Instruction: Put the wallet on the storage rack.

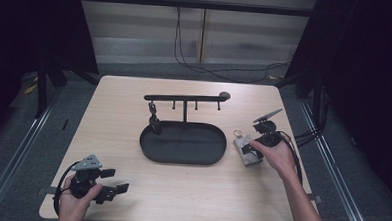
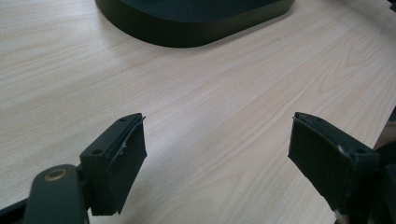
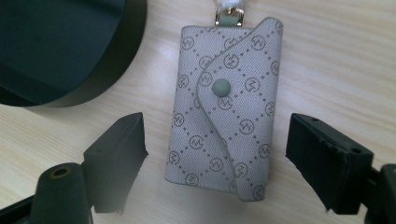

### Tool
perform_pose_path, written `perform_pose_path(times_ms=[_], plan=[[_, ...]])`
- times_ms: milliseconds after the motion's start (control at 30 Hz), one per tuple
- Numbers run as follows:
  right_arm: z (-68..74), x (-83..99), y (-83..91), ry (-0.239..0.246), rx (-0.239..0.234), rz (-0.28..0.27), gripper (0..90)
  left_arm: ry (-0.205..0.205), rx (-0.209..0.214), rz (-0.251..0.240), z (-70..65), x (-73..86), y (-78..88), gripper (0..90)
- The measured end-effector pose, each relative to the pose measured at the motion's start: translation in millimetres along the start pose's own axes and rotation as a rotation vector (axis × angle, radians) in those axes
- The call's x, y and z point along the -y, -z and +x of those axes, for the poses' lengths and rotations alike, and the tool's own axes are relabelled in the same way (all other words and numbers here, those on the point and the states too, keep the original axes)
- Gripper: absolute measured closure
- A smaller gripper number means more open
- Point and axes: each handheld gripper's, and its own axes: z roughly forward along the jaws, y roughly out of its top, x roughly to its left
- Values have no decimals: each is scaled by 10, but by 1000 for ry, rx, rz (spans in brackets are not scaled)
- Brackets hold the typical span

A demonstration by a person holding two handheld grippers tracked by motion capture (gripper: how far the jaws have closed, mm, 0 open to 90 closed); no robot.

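**Right gripper over key pouch, jaws apart**

The wooden table carries a black oval tray at its centre, taken here as the reference. A black hook rack rises from the tray's far rim, with a dark key fob hanging from one hook over the tray's left end. The left gripper rests near the table's front corner, well left of and nearer than the tray, jaws wide apart on nothing. The right gripper sits just right of the tray, jaws apart either side of the grey monogrammed key pouch, pads clear of it. The pouch lies flat on the table just beside the tray's right end, snap closed.
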Motion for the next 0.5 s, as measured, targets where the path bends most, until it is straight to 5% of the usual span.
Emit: perform_pose_path(times_ms=[67,500], plan=[[-32,-20,-16,-23,-26,-4,209,-4,3,-1,-6,-4,1,186],[12,-188,-219,12,70,103,236,-13,21,-15,-36,-12,3,186]])
